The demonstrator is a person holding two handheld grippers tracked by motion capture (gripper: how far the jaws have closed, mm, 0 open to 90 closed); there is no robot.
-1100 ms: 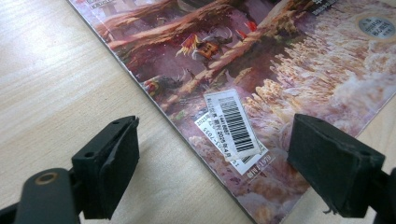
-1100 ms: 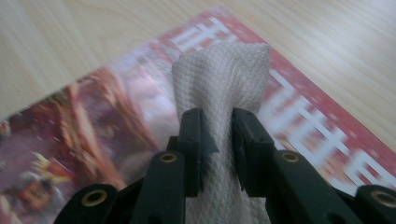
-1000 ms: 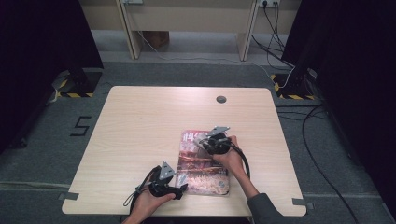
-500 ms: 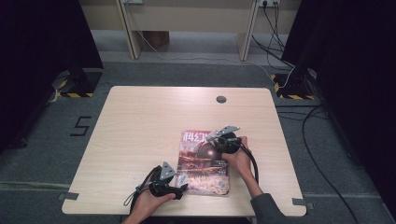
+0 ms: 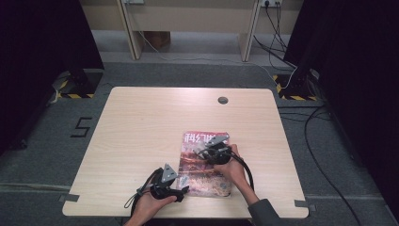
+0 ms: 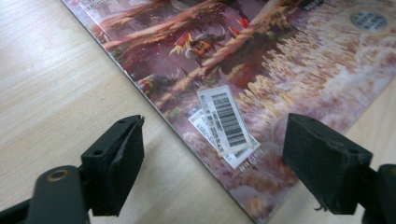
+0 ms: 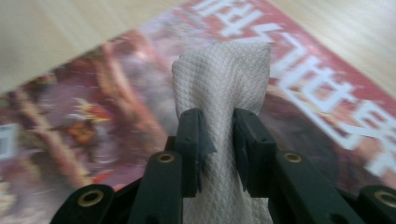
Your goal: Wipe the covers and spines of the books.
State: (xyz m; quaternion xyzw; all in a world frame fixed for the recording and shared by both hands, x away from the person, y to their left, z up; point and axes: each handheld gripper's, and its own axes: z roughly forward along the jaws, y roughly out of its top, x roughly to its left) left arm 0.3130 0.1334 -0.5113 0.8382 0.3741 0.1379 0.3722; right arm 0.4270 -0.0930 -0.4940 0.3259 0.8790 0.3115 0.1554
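Here the right gripper [image 7: 217, 140] pinches a folded white waffle-textured cloth [image 7: 223, 79] between its jaws and holds it over the upper part of a glossy magazine with a reddish illustrated cover [image 5: 207, 165], which lies flat on the pale wooden table [image 5: 141, 122] near the person's edge. The left gripper [image 6: 212, 156] rests at the magazine's lower left corner, jaws spread wide though just closing a little, astride the barcode sticker [image 6: 228, 121] and gripping nothing.
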